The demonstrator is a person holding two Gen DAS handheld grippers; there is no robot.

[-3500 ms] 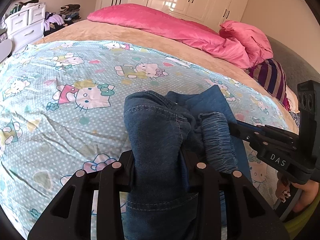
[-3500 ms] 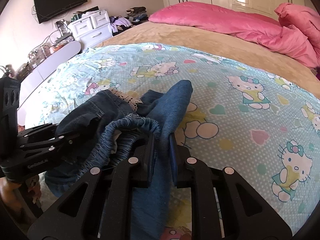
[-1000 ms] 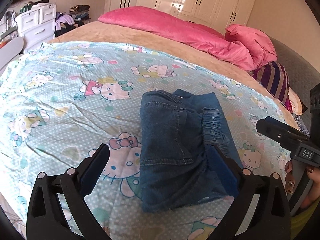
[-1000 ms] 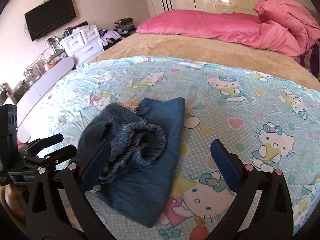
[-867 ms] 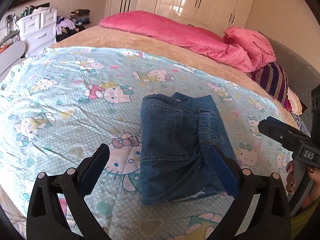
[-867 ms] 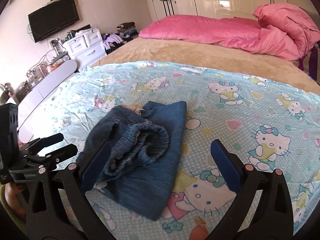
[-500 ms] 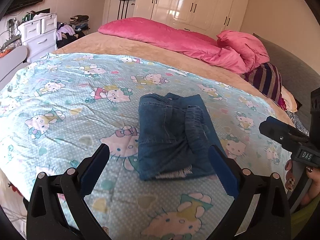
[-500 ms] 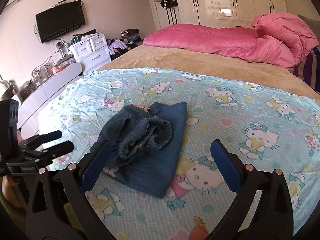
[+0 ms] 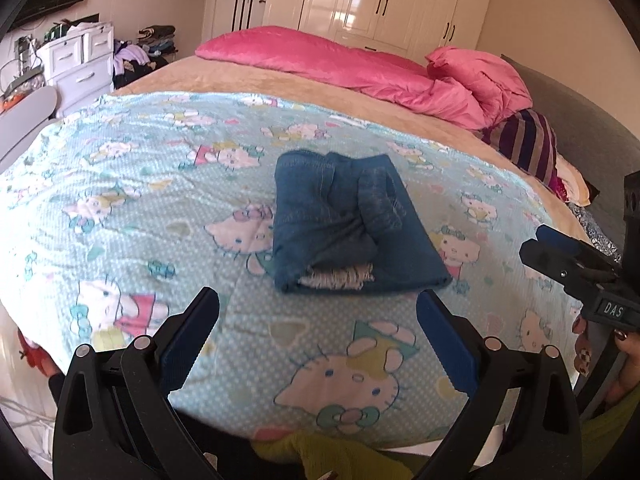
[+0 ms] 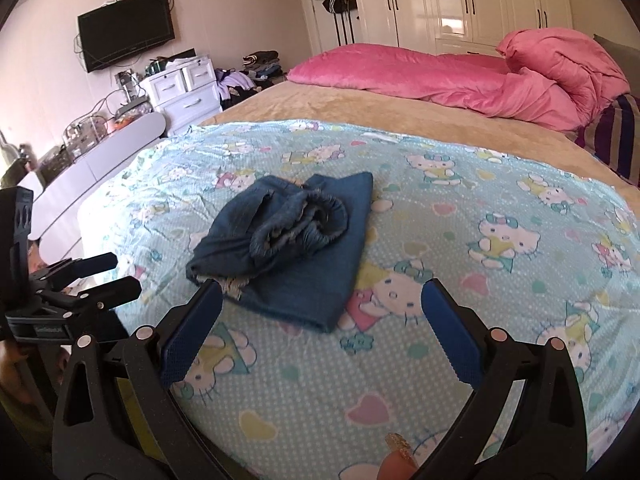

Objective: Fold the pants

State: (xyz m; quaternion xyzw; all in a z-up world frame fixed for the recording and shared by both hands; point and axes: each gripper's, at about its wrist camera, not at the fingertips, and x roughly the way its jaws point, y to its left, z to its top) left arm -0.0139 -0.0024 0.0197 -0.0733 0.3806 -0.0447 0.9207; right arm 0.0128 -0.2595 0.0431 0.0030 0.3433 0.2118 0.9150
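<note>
Bedroom daylight falls on the pale blue cartoon-cat sheet (image 9: 132,184) spread over the foot of the bed, and the folded pants (image 9: 344,224) lie near its middle as a compact denim bundle, touching nothing but the sheet. My left gripper (image 9: 318,320) hangs short of the bundle with its 2 blue-padded fingers spread wide and nothing between them. My right gripper (image 10: 320,312) is spread just as wide and equally empty.

From the left camera I see the pants' near edge, where a pale frayed layer peeks out under the top fold; the gathered waistband (image 10: 300,224) is plain only from the right camera, bunched on top of the bundle. The left view also catches a striped cushion (image 9: 528,148) beside the pink duvet (image 9: 360,64), while the right view shows the wall television (image 10: 126,32) and white drawers (image 10: 184,88). At the right view's bottom edge is what may be a fingertip, too cropped to be sure.
</note>
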